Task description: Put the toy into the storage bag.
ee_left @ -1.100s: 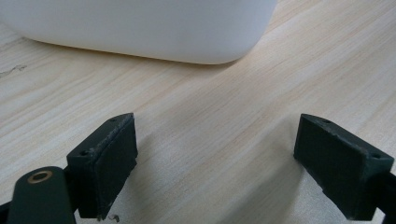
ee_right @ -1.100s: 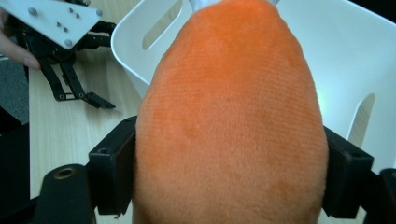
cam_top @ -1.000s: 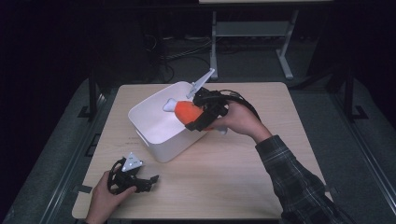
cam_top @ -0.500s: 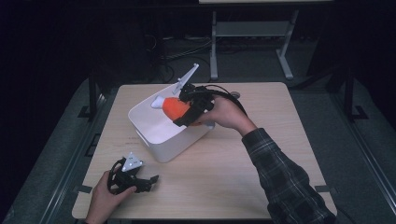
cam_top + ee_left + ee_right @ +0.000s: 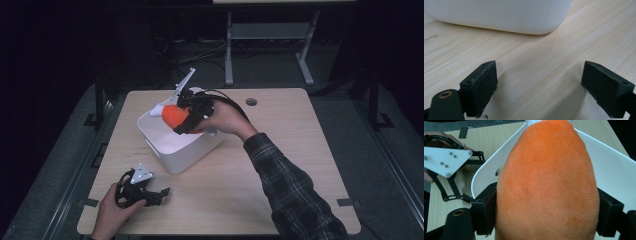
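An orange plush toy [image 5: 175, 115] with a pale tip hangs over the white tub [image 5: 172, 150], and my right gripper [image 5: 184, 121] is shut on it. In the right gripper view the plush toy [image 5: 546, 185] bulges between the two black pads [image 5: 485, 210], above the tub's rim [image 5: 614, 170]. My left gripper [image 5: 159, 195] rests on the wooden table [image 5: 280, 165] near the front left, held by a hand, its jaws wide open. In the left gripper view my left gripper [image 5: 539, 87] has only bare wood between its pads [image 5: 480, 85], and the tub's wall [image 5: 499, 15] lies just ahead.
A round hole [image 5: 251, 101] sits in the table near its far edge. Beyond the table stands a grey metal frame [image 5: 270, 40] on a dark floor. The person's plaid sleeve [image 5: 295, 195] crosses the table's right half. The left gripper [image 5: 447, 162] with its white plate shows in the right gripper view.
My right gripper has carried the orange plush toy leftward, from the tub's right rim to above its middle. The left gripper has stayed in place.
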`<act>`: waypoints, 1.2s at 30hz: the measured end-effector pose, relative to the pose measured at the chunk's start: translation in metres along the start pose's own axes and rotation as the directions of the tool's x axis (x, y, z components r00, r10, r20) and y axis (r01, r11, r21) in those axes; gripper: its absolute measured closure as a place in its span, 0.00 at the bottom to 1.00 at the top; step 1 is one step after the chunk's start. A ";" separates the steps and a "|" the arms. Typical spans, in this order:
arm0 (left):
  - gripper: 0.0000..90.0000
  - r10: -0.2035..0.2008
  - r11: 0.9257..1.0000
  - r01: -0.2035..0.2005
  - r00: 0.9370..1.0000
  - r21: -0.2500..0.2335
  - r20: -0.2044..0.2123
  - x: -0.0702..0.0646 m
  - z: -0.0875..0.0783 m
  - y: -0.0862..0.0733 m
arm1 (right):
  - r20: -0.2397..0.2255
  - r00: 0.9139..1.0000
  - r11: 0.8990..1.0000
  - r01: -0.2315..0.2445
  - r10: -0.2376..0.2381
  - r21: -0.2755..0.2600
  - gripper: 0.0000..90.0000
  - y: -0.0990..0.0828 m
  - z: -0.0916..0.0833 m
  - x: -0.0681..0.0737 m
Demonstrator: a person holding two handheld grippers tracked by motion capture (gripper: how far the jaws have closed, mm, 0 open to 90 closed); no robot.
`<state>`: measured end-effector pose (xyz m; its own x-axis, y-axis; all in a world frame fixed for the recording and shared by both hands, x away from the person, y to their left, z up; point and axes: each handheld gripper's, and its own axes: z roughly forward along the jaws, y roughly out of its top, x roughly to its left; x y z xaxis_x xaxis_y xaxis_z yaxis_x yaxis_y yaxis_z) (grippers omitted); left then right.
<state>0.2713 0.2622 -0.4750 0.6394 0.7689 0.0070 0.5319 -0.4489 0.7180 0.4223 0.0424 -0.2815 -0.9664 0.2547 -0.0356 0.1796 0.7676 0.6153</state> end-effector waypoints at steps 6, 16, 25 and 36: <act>0.14 0.001 1.000 -0.001 1.000 -0.001 0.000 0.000 0.000 0.000 | -0.007 1.000 1.000 0.004 -0.004 0.016 0.23 0.010 0.010 0.001; 0.14 0.003 1.000 -0.003 1.000 0.000 -0.001 0.000 0.000 0.000 | 0.001 1.000 0.999 0.015 -0.015 0.046 0.23 0.020 0.030 -0.004; 0.14 0.002 1.000 -0.002 1.000 -0.001 -0.001 0.000 0.000 0.000 | -0.013 1.000 0.998 0.007 -0.006 0.055 0.23 0.027 0.046 -0.008; 0.14 0.003 1.000 -0.003 1.000 0.000 -0.001 0.000 0.000 0.000 | -0.012 1.000 0.995 -0.001 0.002 0.097 0.23 0.027 0.065 -0.011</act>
<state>0.2714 0.2623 -0.4749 0.6405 0.7679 0.0095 0.5300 -0.4509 0.7182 0.4499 0.0988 -0.3154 -0.9682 0.2491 -0.0245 0.1976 0.8208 0.5359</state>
